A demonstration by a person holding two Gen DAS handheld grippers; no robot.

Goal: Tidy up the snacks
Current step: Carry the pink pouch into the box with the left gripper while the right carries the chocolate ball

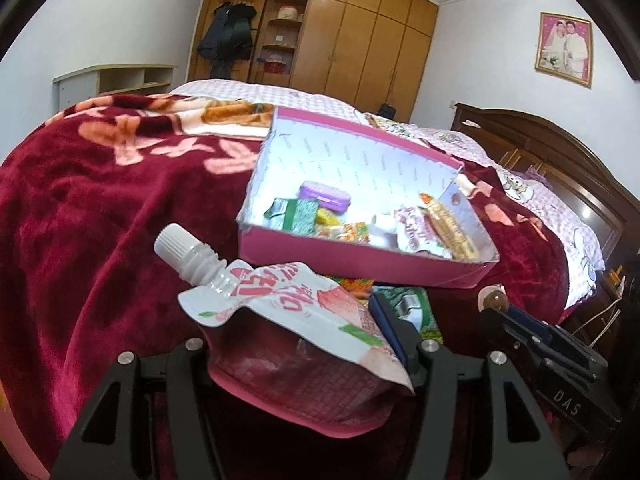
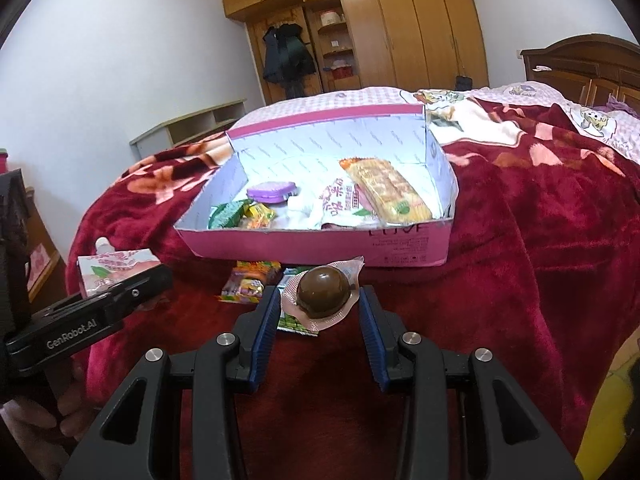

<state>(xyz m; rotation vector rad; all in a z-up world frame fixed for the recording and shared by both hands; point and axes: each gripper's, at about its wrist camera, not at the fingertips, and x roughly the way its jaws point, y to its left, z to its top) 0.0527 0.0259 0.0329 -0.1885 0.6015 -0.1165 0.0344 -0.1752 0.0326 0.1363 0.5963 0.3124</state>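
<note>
A pink cardboard box (image 1: 360,262) (image 2: 320,246) lies on the bed with several snacks inside, among them a purple case (image 1: 325,196) (image 2: 271,193) and a long wafer pack (image 2: 386,190). My left gripper (image 1: 304,344) is shut on a white and red spouted drink pouch (image 1: 280,300), held above the blanket; the pouch also shows in the right wrist view (image 2: 116,268). My right gripper (image 2: 318,304) is open, its jaws on either side of a brown packed egg (image 2: 323,292) lying on the blanket. Small candy packs (image 2: 250,284) lie beside the egg.
A dark red flowered blanket (image 2: 540,260) covers the bed. A wooden headboard (image 1: 560,148) stands at the right, a wardrobe (image 2: 400,24) at the far wall, a low shelf unit (image 1: 116,80) at the left wall.
</note>
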